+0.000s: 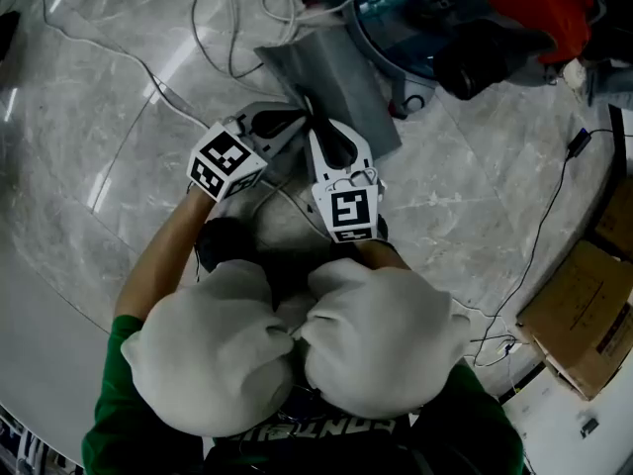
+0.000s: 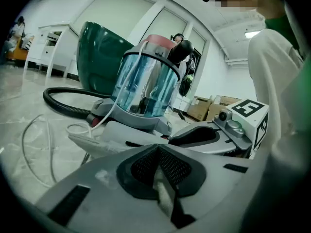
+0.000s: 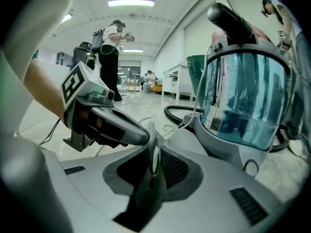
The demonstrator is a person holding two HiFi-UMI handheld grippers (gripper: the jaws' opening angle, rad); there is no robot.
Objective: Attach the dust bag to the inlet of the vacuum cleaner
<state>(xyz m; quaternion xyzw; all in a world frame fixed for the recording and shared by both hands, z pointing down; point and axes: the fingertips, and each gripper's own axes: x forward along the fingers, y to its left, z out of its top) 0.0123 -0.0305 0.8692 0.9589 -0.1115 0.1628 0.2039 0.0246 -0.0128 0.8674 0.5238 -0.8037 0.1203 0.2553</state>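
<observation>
Dust bag (image 1: 341,87) seen just beside vacuum cleaner (image 1: 445,28), person's side; its near edge clamped by left gripper (image 2: 159,171) and right gripper (image 3: 153,159) together. Should be raised level, opening kept square to inlet.

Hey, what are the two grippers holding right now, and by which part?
Both pinch the gray dust bag: the left gripper and the right gripper are each shut on its near edge.
</observation>
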